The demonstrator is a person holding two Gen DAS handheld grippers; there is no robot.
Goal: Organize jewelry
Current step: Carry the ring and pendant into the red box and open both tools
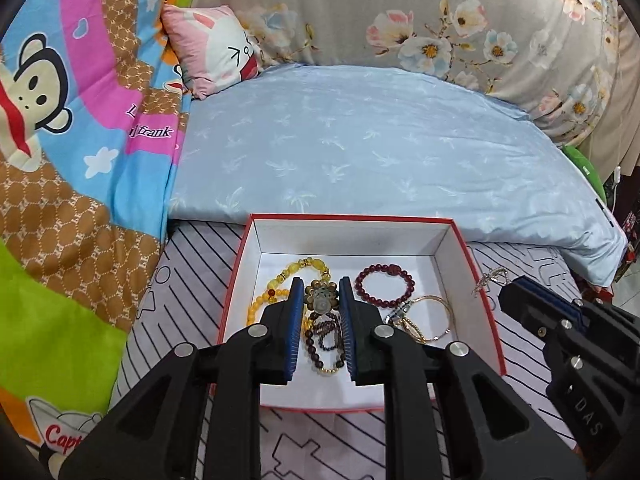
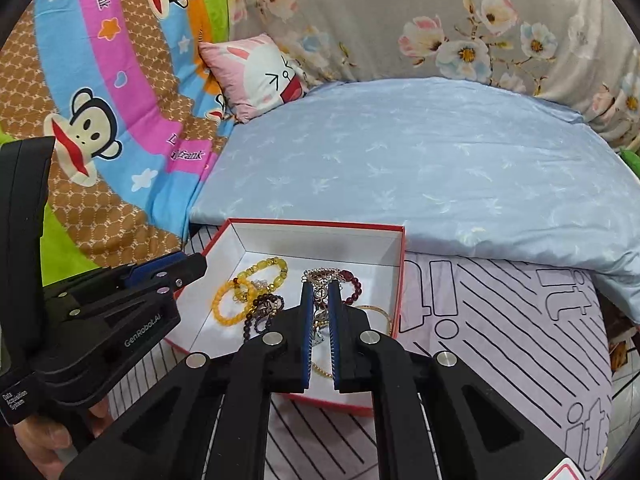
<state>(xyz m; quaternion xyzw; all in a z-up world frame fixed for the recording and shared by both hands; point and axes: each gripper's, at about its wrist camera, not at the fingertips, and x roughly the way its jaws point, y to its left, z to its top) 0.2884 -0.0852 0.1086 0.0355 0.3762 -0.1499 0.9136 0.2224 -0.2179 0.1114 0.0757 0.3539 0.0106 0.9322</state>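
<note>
On the bed, our left gripper [image 1: 321, 292] hovers parted above the box [image 1: 466, 256]; our right gripper [image 2: 320, 292] pinches a silver chain [image 2: 320, 278] for depositing there.

The left gripper [image 1: 320, 284] is held low and level, pointed forward, with its jaws parted by a moderate gap. The right gripper [image 2: 320, 286] is held beside it, angled slightly inward, and its jaws are almost closed, with only a narrow gap left. A bare hand [image 2: 48, 440] is seen under the left gripper's handle.
</note>
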